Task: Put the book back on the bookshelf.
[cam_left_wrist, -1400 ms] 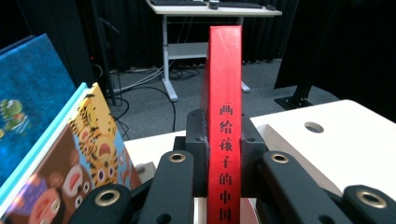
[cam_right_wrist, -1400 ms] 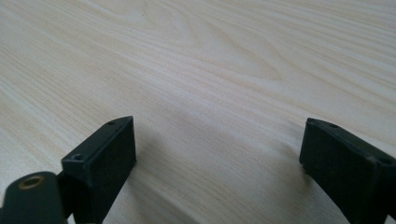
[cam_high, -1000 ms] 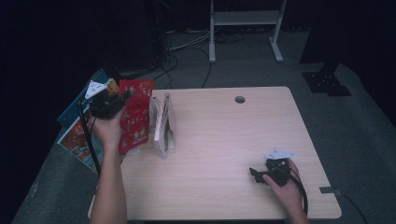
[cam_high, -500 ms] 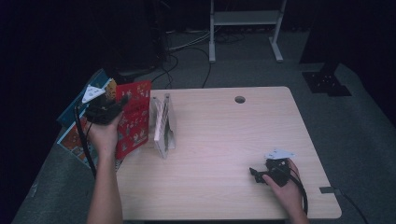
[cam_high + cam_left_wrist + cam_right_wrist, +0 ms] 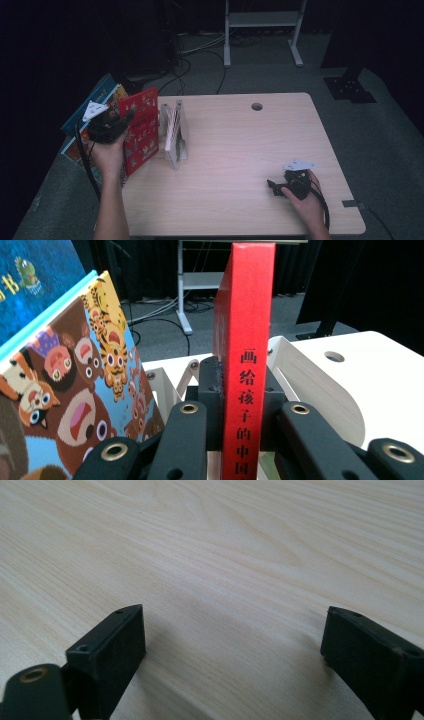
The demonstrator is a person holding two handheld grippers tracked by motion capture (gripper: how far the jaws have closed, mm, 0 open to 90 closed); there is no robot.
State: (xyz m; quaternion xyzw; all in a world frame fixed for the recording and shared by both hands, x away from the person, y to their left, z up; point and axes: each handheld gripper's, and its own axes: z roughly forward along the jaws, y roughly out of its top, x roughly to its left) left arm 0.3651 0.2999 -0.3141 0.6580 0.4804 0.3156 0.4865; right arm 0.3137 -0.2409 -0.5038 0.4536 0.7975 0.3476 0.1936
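high view: the red book (image 5: 141,131) is held upright at the table's (image 5: 240,150) left edge, just beside the white book rack (image 5: 175,135).
left gripper (image 5: 240,405): clamped on the red book's spine.
right gripper (image 5: 232,645): jaws apart on bare wood, nothing held.
risk: the tall book is pinched low, so it may be tipped or twisted loose.
risk: the leaning picture books (image 5: 75,375) or the rack may be knocked.

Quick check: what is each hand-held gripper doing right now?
Left hand-held gripper: shut on the thin red hardcover book.
Right hand-held gripper: open, empty.
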